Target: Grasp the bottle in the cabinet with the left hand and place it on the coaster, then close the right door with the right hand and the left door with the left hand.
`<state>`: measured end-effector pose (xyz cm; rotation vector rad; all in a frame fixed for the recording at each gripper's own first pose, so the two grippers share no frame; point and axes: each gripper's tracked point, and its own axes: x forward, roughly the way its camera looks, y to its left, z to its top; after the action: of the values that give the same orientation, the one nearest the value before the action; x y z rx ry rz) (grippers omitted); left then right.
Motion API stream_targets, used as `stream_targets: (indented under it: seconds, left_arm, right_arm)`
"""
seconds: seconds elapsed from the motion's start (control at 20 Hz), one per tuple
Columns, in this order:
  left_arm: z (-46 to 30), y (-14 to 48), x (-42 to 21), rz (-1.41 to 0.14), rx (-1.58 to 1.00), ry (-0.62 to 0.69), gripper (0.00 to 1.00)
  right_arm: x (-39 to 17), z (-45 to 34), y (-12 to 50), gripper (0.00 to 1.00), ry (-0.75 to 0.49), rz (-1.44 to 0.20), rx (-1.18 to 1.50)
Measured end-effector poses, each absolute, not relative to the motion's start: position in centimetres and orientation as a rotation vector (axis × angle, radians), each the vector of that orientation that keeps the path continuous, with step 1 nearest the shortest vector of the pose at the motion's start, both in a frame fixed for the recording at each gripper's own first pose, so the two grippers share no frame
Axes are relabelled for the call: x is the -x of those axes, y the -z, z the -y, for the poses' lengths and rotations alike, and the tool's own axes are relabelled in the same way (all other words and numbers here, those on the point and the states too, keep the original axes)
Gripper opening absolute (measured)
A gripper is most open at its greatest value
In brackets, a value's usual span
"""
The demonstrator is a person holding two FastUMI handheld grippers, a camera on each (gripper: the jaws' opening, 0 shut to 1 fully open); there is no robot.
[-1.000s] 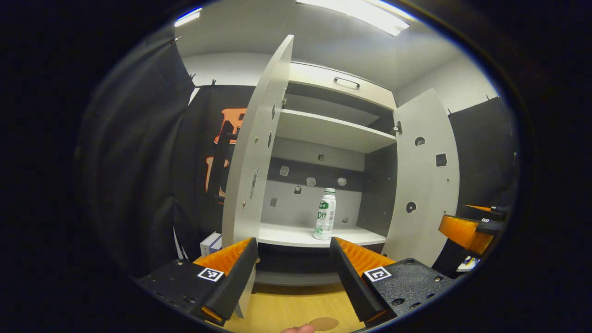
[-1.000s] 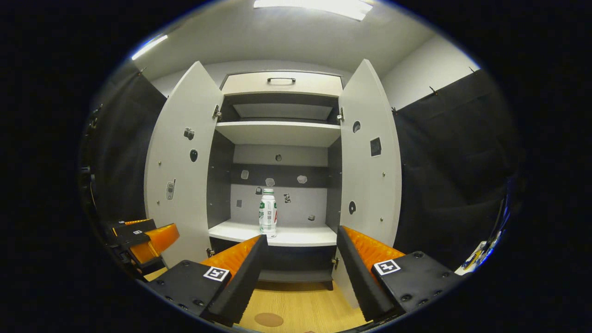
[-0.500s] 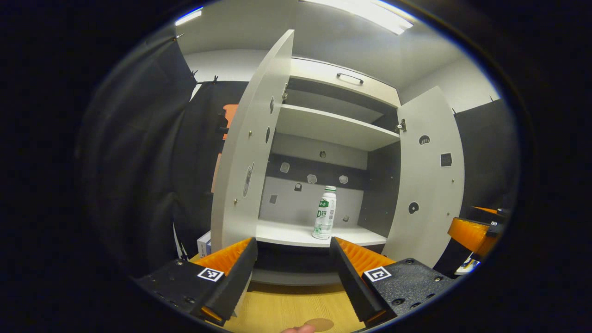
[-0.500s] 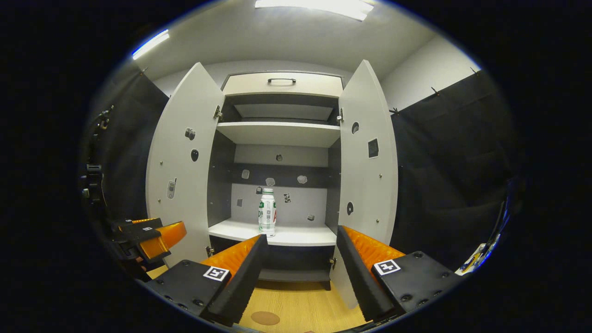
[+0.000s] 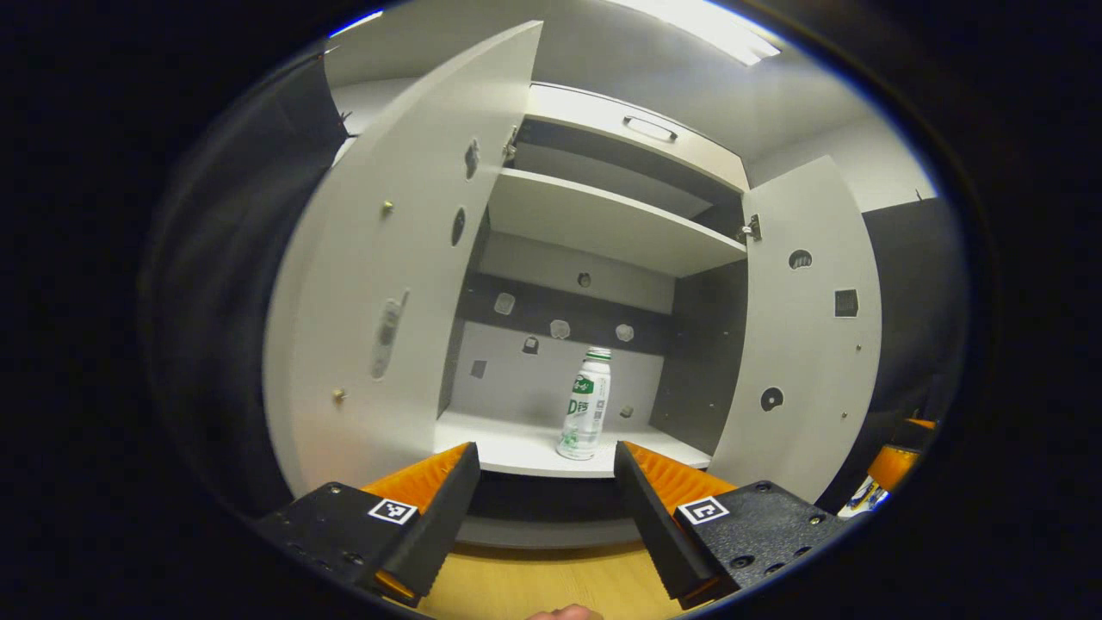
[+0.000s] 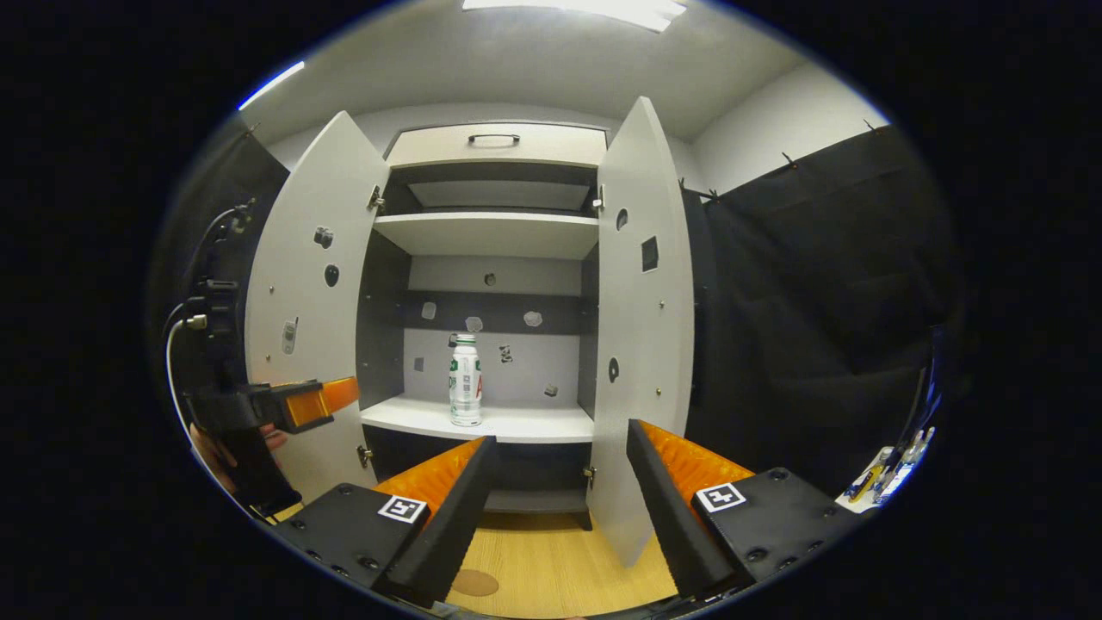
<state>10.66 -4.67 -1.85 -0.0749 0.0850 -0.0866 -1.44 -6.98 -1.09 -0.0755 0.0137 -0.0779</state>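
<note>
My left gripper (image 5: 544, 482) hovers with its fingers spread apart and nothing between them, facing the open cabinet (image 5: 603, 232). The bottle (image 5: 585, 403) stands upright on the lower shelf (image 5: 516, 448), well apart from the fingertips. My right gripper (image 6: 560, 482), likewise spread wide and empty, points between the left door (image 6: 297, 319) and right door (image 6: 641, 344). The coaster (image 6: 474, 583) lies on the wooden table (image 6: 560, 568) below.

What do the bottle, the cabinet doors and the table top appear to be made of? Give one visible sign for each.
Bottle: probably plastic, with a pale glossy body, a printed label and a cap.
Cabinet doors: seemingly laminated board, with flat matte white faces.
Table top: wood or wood-look laminate, showing yellowish grain lines.
</note>
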Motion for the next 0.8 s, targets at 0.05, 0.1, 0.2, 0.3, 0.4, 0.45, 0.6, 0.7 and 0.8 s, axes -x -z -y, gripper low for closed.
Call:
stream_targets:
  seconds: [0.05,0.1,0.2,0.3,0.4,0.45,0.6,0.7,0.8]
  left_arm:
    - [5.7,1.5,-12.4,-0.082,0.096,0.118,0.95]
    - [6.8,1.0,-14.2,-0.072,0.103,0.151,0.95]
    - [8.4,1.1,-18.1,-0.074,0.088,0.18,0.95]
    - [9.8,1.8,-21.9,-0.097,0.07,0.199,0.95]
    - [10.2,3.2,-25.4,-0.12,0.018,0.194,0.95]
    - [10.2,4.1,-26.8,-0.136,-0.003,0.187,0.95]
    - [10.7,6.9,-30.8,-0.182,-0.013,0.179,0.95]
    - [10.8,8.1,-32.9,-0.19,-0.038,0.166,0.95]
    - [10.5,8.8,-34.4,-0.192,-0.063,0.144,0.95]
  right_arm:
    - [1.7,7.9,1.1,0.98,0.099,-0.017,0.079]
    - [2.0,8.9,1.2,0.98,0.122,-0.023,0.084]
    - [2.6,10.4,1.4,0.98,0.16,-0.039,0.091]
    - [3.1,11.1,1.5,0.98,0.183,-0.04,0.081]
    - [3.3,11.4,1.8,0.98,0.192,-0.048,0.068]
    - [3.5,11.5,2.0,0.98,0.197,-0.052,0.066]
    - [4.1,12.0,2.2,0.98,0.212,-0.059,0.064]
    - [4.5,12.5,2.4,0.98,0.224,-0.069,0.062]
    - [4.8,13.2,2.7,0.98,0.241,-0.079,0.057]
